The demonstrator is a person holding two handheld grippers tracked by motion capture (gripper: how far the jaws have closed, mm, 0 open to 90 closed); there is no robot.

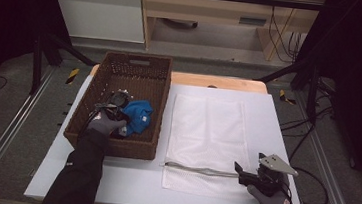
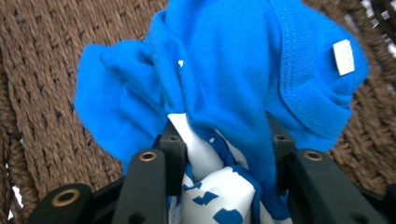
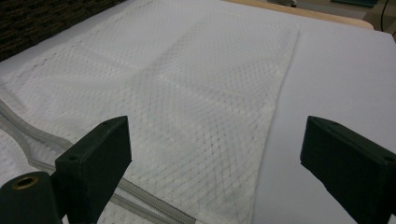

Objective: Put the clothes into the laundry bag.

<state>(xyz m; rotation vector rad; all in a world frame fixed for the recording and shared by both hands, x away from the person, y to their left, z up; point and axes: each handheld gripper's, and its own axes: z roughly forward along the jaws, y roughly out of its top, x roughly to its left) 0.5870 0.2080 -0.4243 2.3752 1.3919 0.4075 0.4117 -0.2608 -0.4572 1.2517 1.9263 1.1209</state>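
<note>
A person in dark sleeves and grey gloves worked at a white-covered table (image 1: 272, 121) with a gripper in each hand. The left forearm reached in from the near edge and angled over the near wall of a brown wicker basket (image 1: 142, 68) standing at the table's left side, the wrist bent so that the left gripper (image 1: 117, 112) pointed down into it. In the left gripper view its black jaws were clamped on a bunched blue garment (image 2: 219, 70), the blue cloth and a white, blue-patterned fabric (image 2: 219, 196) pinched between the pads (image 2: 173, 154); the garment lay on the basket's floor, toward its near right corner. The right hand (image 1: 272, 201) rested low at the table's near right corner, holding the right gripper (image 1: 242, 174) level and aimed left along the near edge of a white mesh laundry bag (image 1: 206, 129) spread flat just right of the basket. Its jaws stood wide apart with nothing between them, poised beside the bag's zipper (image 1: 197, 170)
</note>
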